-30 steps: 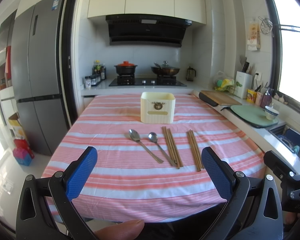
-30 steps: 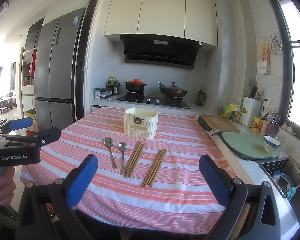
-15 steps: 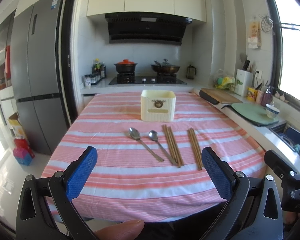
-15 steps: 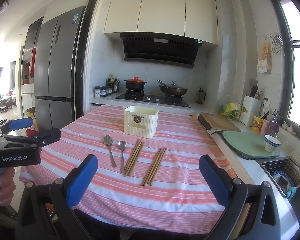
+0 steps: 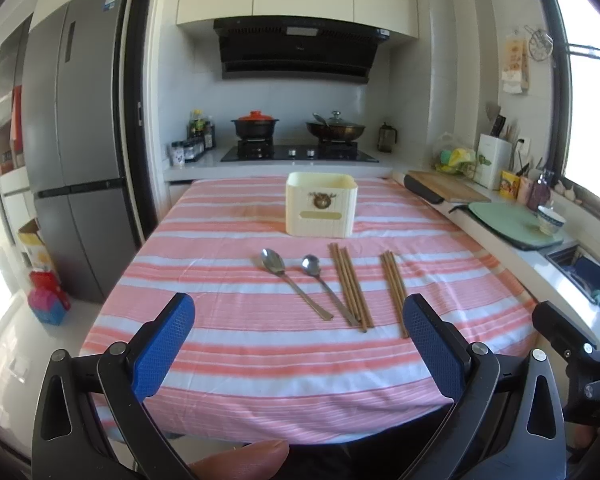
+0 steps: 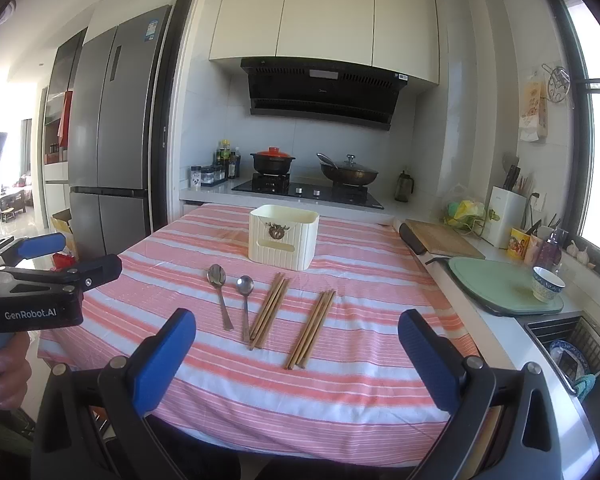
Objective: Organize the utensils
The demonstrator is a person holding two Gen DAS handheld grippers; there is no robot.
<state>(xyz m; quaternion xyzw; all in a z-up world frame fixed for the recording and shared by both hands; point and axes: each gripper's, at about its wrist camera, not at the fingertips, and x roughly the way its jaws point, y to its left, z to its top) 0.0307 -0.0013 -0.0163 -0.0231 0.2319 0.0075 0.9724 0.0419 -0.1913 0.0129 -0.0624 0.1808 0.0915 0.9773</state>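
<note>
Since the earlier pictures both cameras have come a little closer to the bench point(image 5: 228, 364), and the utensils lie where they were. The left gripper point(image 5: 300, 344) hangs over the near edge with its jaws wide and nothing between them. The right gripper point(image 6: 296, 352) also has its jaws wide and empty.

On the pink and white striped cloth lie two metal spoons: a larger spoon point(image 5: 290, 280) at the left and a smaller spoon point(image 5: 326, 288) just beside it, both with the bowl away from the person. To the right of them is a first bundle of brown chopsticks point(image 5: 350, 286), its near end touching the smaller spoon's handle, and then, apart, a second bundle of chopsticks point(image 5: 394, 290). Behind all four stands a cream holder box point(image 5: 321, 210), upright, open at the top, with a round emblem on its front.

Bare cloth lies between the utensils and the near edge. On the right the bench meets a counter carrying a wooden board point(image 6: 440, 238), a green mat point(image 6: 496, 286) and a bowl point(image 6: 547, 283).
</note>
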